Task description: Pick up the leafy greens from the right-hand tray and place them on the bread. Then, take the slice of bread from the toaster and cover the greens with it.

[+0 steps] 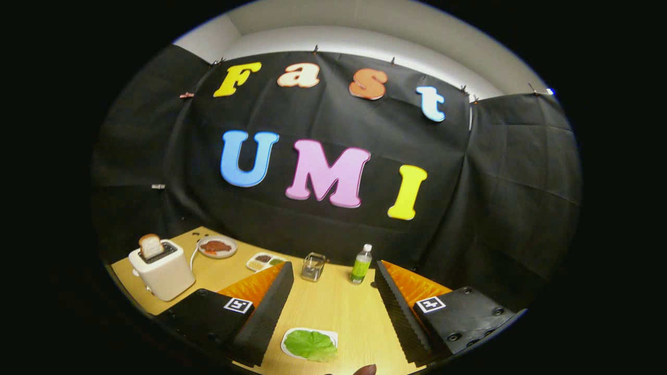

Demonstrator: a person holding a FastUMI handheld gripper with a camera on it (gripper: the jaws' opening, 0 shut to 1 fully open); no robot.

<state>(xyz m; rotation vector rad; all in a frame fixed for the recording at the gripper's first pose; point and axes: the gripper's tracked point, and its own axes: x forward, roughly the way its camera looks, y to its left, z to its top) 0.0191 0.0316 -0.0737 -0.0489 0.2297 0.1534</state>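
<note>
We judged the task as not yet begun. The leafy greens (pixel 311 344) lay flat in their small white tray (pixel 288 339) on the tabletop (pixel 333 307), untouched, low between the two fingers and nearer the left one. The slice of bread (pixel 150 245) stood upright in the slot of the white toaster (pixel 162 271), off to the left beyond the left finger. Behind the toaster we noted a round plate (pixel 217 247) holding something reddish-brown; we could not tell whether that was the bread meant to take the greens. A divided dish (pixel 265 261), a clear glass (pixel 313 266) and a small green bottle (pixel 361 264) stood along the far edge of the tabletop, well apart from the greens.

So both steps were left: greens onto the bread, then the toaster slice on top.

The claw (pixel 333 302) was held above the tabletop, looking forward and slightly down, its fingers wide apart and gripping nothing. In our judgement it would need to dip and draw back toward the tray before closing.
</note>
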